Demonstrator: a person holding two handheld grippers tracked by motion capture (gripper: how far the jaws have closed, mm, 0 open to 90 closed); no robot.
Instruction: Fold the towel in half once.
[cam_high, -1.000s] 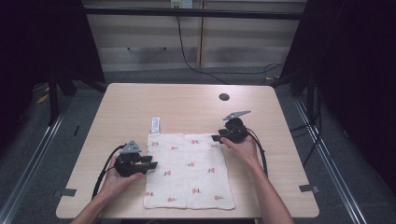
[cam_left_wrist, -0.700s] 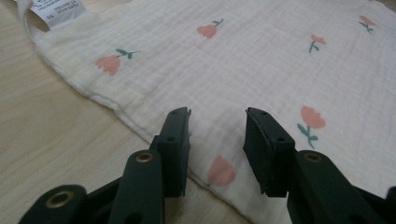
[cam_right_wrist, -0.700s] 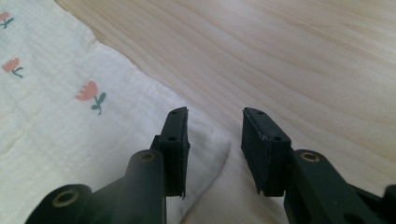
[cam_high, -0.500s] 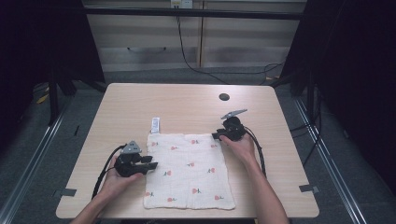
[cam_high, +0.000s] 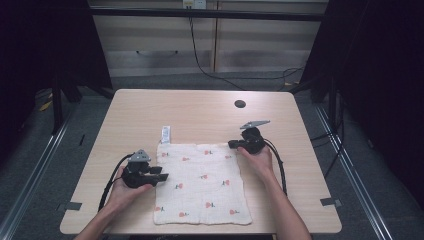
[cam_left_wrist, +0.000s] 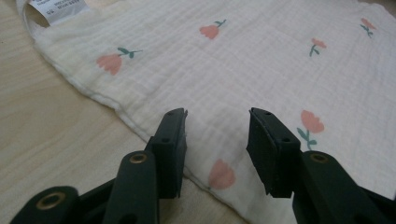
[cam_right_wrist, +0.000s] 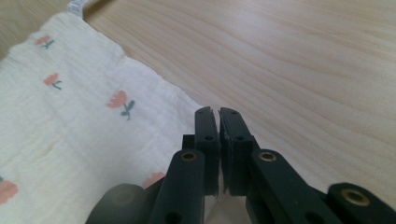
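Since your right claw (cam_right_wrist: 218, 112) is clenched, its jaws having just been closing at the far right corner of the flowered cloth (cam_high: 200, 185), the first risk is a grip on nothing. A pale sliver low between the jaws may be fabric, but you cannot tell whether the corner is truly caught or lies just beside the tips. If you lift on a thin bite of hem, the muslin could slide out and drop back crooked. Your left claw (cam_left_wrist: 217, 114) is released, its jaws having just been opening, and they straddle the cloth's near left edge without pressing it. If you close there too high you will pinch air; too low and the tips scrape the counter (cam_high: 200, 110) and bunch the fabric. Lifting one side well ahead of the other would drag the cloth, which lies flat and spread at the near middle of the counter, and skew it. The printing on the label (cam_high: 165, 134) at the far left corner is too small to read. Your own jaws hide the corner under the right claw, and the near hem runs close to the counter's edge.
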